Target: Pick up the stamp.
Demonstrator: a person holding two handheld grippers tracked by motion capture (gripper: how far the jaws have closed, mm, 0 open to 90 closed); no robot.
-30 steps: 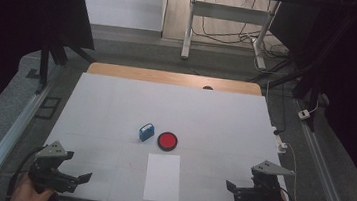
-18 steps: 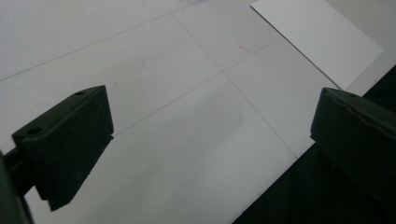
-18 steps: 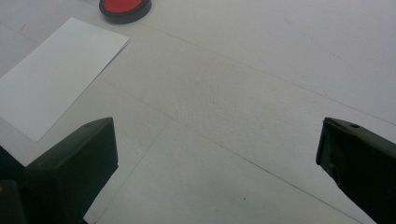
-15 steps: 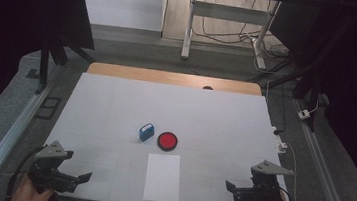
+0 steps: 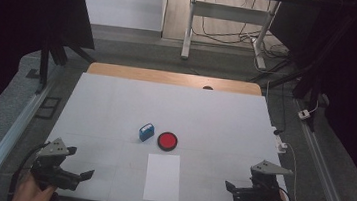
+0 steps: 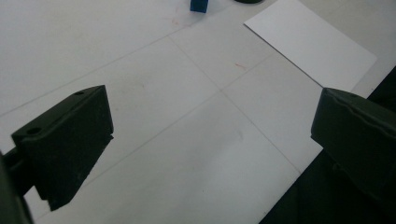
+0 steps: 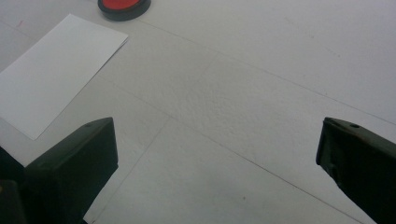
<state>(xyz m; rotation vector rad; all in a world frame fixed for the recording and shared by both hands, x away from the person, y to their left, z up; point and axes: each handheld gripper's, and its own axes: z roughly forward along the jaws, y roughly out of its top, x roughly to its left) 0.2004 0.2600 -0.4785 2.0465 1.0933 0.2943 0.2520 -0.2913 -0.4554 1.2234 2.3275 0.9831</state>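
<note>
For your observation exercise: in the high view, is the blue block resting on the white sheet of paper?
No, the blue block sits on the bare table, beyond the white sheet of paper.

The desk (image 5: 116,104) has a matt, finely grained white top with a bare wood strip along its far edge. The sheet of paper (image 5: 163,177) looks smooth and matt. The red pad (image 5: 167,140) sits in a glossy black plastic rim. The fingers (image 6: 65,144) look like matt black plastic.
</note>
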